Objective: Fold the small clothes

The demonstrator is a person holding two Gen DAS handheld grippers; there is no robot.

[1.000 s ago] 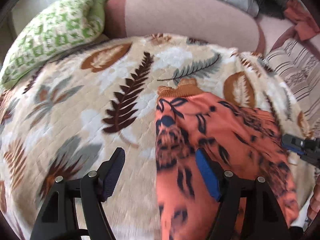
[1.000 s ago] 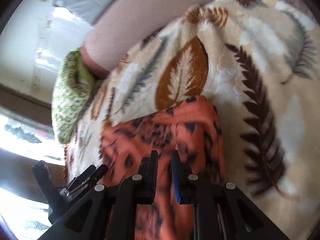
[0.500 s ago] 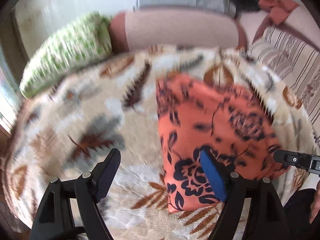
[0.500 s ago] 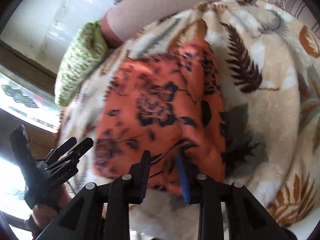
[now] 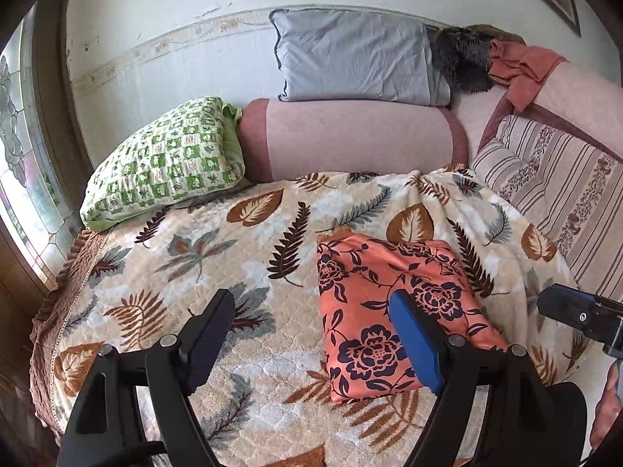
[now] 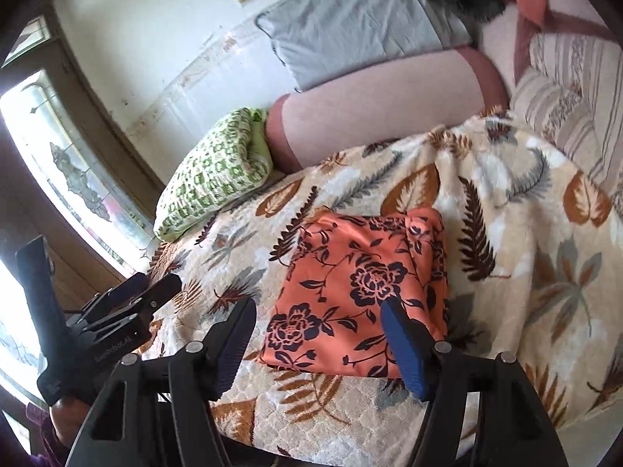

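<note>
An orange garment with a dark flower print [image 5: 385, 303] lies folded into a flat rectangle on the leaf-patterned blanket [image 5: 187, 264]. It also shows in the right wrist view [image 6: 362, 292]. My left gripper [image 5: 311, 334] is open and empty, raised above the blanket's near side, left of the garment. My right gripper [image 6: 317, 338] is open and empty, raised above the garment's near edge. The right gripper's tip shows at the right edge of the left wrist view [image 5: 576, 315]. The left gripper shows at the left of the right wrist view [image 6: 117, 311].
A green checked pillow [image 5: 163, 163] lies at the blanket's far left. A pink bolster [image 5: 350, 136] and a grey pillow [image 5: 354, 58] stand against the wall. A striped cushion [image 5: 553, 186] lies at the right. A window [image 5: 23, 179] is at the left.
Both grippers have pulled back and up from the garment. The right gripper, shut on its edge before, has opened and let go. The garment now lies folded flat.
</note>
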